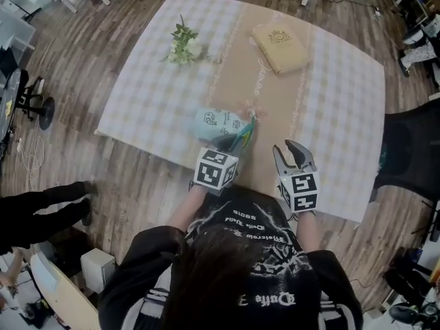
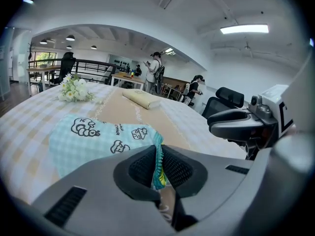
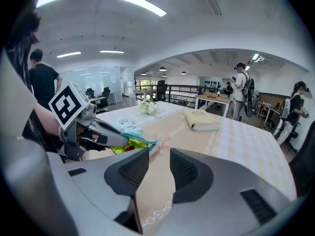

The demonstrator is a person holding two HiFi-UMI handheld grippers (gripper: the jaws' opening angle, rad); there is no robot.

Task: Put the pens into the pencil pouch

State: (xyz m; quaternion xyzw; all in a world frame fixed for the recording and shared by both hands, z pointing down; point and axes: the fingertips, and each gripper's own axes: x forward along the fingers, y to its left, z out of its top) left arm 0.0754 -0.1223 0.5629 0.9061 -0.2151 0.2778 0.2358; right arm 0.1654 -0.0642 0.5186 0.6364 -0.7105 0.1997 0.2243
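Pinching the pencil pouch (image 2: 93,141) is the left gripper (image 2: 158,163).

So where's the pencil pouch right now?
In the head view, the pencil pouch lies near the table's front edge, its end pinched by the left gripper, the open right gripper just right of it.

— What's being worn?
— A black top (image 1: 256,254) printed with white lettering, and white stripes low on the sleeves.
— And the tools?
— The left tool (image 1: 232,143) and right tool (image 1: 289,151) have dark grey jaws with cross-hatched pads. Each carries a white cube with black square markers.
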